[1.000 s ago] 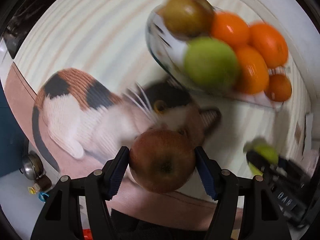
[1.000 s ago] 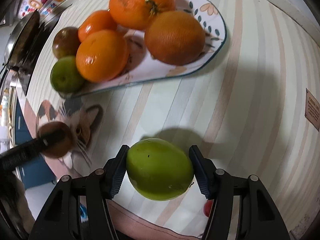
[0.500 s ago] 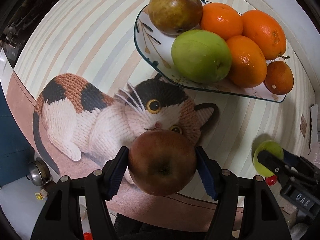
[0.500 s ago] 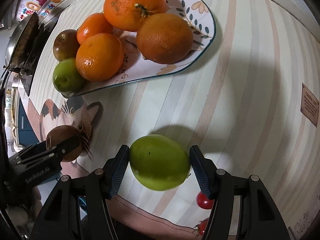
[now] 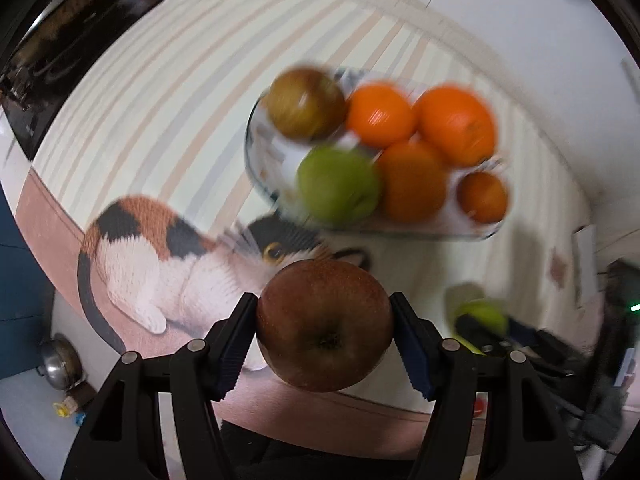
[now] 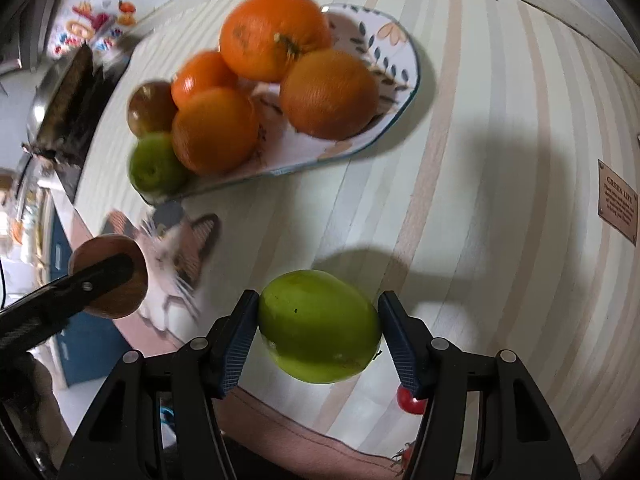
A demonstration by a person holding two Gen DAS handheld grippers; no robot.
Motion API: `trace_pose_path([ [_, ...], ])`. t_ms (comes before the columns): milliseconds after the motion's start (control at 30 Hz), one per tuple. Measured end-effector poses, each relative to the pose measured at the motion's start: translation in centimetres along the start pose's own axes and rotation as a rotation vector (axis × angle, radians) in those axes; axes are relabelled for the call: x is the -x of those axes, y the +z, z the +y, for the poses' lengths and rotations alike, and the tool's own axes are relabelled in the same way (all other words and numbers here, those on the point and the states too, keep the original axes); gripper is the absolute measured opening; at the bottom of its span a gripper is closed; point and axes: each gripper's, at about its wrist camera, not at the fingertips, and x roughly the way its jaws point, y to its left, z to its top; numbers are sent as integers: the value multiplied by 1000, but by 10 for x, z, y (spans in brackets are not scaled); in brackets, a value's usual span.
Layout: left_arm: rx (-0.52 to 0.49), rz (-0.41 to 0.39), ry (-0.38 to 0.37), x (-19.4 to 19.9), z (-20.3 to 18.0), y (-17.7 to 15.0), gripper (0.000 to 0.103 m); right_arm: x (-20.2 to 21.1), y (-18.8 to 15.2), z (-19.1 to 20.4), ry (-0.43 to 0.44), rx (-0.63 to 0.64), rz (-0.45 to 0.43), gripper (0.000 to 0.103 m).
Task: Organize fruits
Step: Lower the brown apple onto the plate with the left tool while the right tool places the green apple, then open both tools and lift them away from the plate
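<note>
Left gripper [image 5: 324, 332] is clamped on a red-brown apple [image 5: 324, 326]; both blue pads press its sides, blossom end facing the camera. The apple hangs clear of the table, above the printed calico cat [image 5: 160, 264] on the tablecloth [image 5: 168, 92].

Right gripper [image 6: 318, 330] is clamped on a green apple [image 6: 318, 326]. Left pad is pressed flush against the fruit; right pad meets it at the lower right edge. This apple is also off the table and casts a shadow on the striped cloth beyond it.

From the right wrist view, the left gripper and its apple sit at the left, near the cat's face.

Plate [image 6: 400, 56], patterned with a teal rim, lies on the far part of the table, well apart from both held fruits. It carries:
- four oranges [image 6: 276, 34], clustered and touching
- one green apple on the plate [image 6: 154, 164], at the left end nearest the cat print
- one reddish-brown apple on the plate [image 6: 150, 106], just beyond it

Left wrist view is motion-blurred, so plate detail there is poor.

Other items: brown label [image 6: 618, 202] on the cloth at the right edge; small red round object [image 6: 408, 402] below the right gripper's right finger, identity unclear.
</note>
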Motion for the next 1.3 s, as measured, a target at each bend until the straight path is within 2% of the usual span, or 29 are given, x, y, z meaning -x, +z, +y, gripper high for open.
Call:
trace_pose_path([
  [133, -31, -58, -48, 31, -17, 30, 64, 37, 20, -10, 72, -59, -77, 64],
  [233, -59, -93, -36, 38, -29, 60, 64, 60, 48, -20, 107, -100, -146, 64],
  [333, -76, -86, -5, 25, -37, 88, 64, 71, 79, -34, 116, -142, -197, 64],
  [467, -80, -41, 29, 0, -39, 117, 64, 58, 122, -56, 125, -239, -200, 64],
  [633, -69, 22, 62, -24, -38, 127, 64, 30, 156, -70, 112, -295, -161, 64],
  [767, -34, 78, 74, -39, -34, 126, 65, 6, 163, -75, 149, -332, -105, 67],
  [867, -24, 66, 63, -38, -33, 126, 65, 4, 161, -77, 130, -320, -109, 75],
  [1000, -20, 47, 39, -29, -35, 131, 81, 0, 158, -76, 124, -321, -99, 77],
  [1067, -18, 35, 34, -24, -35, 132, 83, 2, 156, -78, 123, -315, -92, 78],
  [1133, -15, 26, 36, -20, -34, 134, 83, 8, 155, -79, 121, -305, -96, 89],
  [1200, -12, 7, 42, -13, -33, 132, 83, 15, 152, -73, 94, -265, -103, 94],
  [1300, -15, -32, 59, 0, -31, 124, 83, 28, 145, -55, 19, -177, -117, 95],
])
